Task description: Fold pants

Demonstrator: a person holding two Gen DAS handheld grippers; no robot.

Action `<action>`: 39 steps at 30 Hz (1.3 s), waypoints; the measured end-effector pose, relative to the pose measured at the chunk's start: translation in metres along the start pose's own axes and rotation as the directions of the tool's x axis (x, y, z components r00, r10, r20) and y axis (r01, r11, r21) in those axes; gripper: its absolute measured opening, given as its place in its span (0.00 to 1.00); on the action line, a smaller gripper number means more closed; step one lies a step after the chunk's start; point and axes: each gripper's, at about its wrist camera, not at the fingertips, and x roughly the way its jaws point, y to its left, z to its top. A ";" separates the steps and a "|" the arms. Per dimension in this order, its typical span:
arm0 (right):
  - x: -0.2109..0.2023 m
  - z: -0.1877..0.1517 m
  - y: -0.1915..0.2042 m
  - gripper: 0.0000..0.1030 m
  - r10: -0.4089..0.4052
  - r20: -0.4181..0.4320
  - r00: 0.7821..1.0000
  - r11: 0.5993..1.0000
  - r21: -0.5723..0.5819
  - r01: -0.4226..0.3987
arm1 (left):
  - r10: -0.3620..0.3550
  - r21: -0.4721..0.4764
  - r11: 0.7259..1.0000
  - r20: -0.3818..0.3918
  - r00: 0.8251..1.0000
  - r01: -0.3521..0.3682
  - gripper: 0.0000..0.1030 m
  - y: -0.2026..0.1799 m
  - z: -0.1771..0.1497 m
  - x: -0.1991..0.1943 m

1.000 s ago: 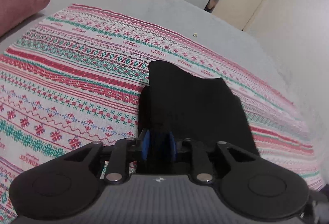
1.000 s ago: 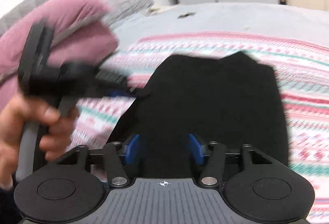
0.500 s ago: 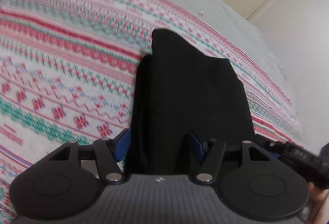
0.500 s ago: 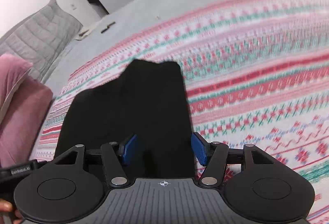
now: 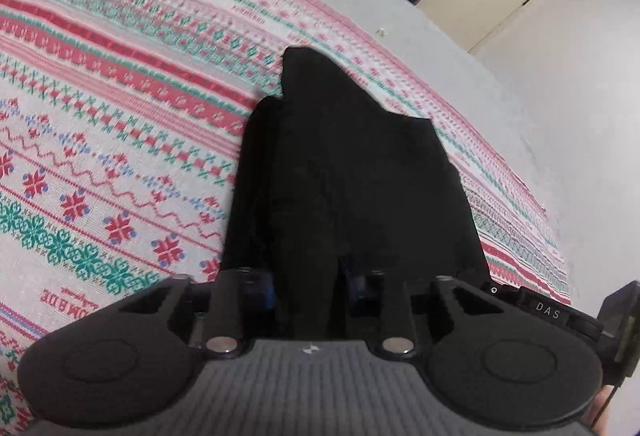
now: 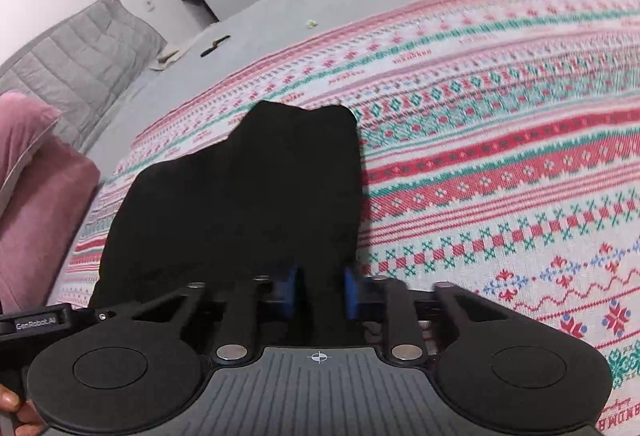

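Left gripper [image 5: 310,294]: jaws clenched on near edge of black pants [image 5: 344,172], folded, lying on patterned blanket [image 5: 120,108]. Right gripper [image 6: 318,294]: likewise clamping pants edge; fabric detail indiscernible, pads partly hidden

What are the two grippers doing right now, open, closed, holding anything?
Left gripper: jaws closed on the near edge of the black pants.
Right gripper: jaws closed on the pants' near edge too.
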 end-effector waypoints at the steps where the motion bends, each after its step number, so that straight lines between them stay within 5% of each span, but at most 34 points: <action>1: -0.002 0.000 0.003 0.13 -0.001 0.013 1.000 1.000 -0.016 0.001 | 0.005 0.014 1.000 0.015 1.000 -0.005 0.44 -0.004 -0.001 -0.002; 11: -0.046 0.016 0.027 0.11 -0.029 0.154 0.988 0.984 -0.171 0.055 | -0.065 0.044 0.997 0.098 0.993 0.061 0.42 -0.046 0.000 -0.012; 19: -0.092 0.035 -0.016 0.11 -0.109 0.241 0.964 0.984 -0.109 0.139 | -0.122 0.154 0.982 0.071 0.990 0.110 0.42 -0.103 -0.021 0.018; 22: -0.094 0.038 -0.043 0.11 -0.157 0.208 0.965 0.983 -0.058 0.173 | -0.095 0.166 0.982 0.015 0.995 0.091 0.42 -0.108 -0.031 0.040; 27: -0.058 0.026 -0.087 0.12 -0.199 0.028 0.980 0.980 0.006 0.199 | -0.066 0.181 0.981 -0.002 0.998 0.066 0.43 -0.106 -0.037 0.055; 31: -0.053 0.025 -0.099 0.28 -0.166 0.003 0.986 0.984 0.067 0.166 | -0.080 0.137 0.987 -0.018 0.997 0.082 0.44 -0.093 -0.032 0.058; 39: -0.052 0.024 -0.100 0.28 -0.167 -0.002 0.986 0.983 0.079 0.167 | -0.077 0.141 0.987 -0.009 0.997 0.077 0.44 -0.099 -0.036 0.056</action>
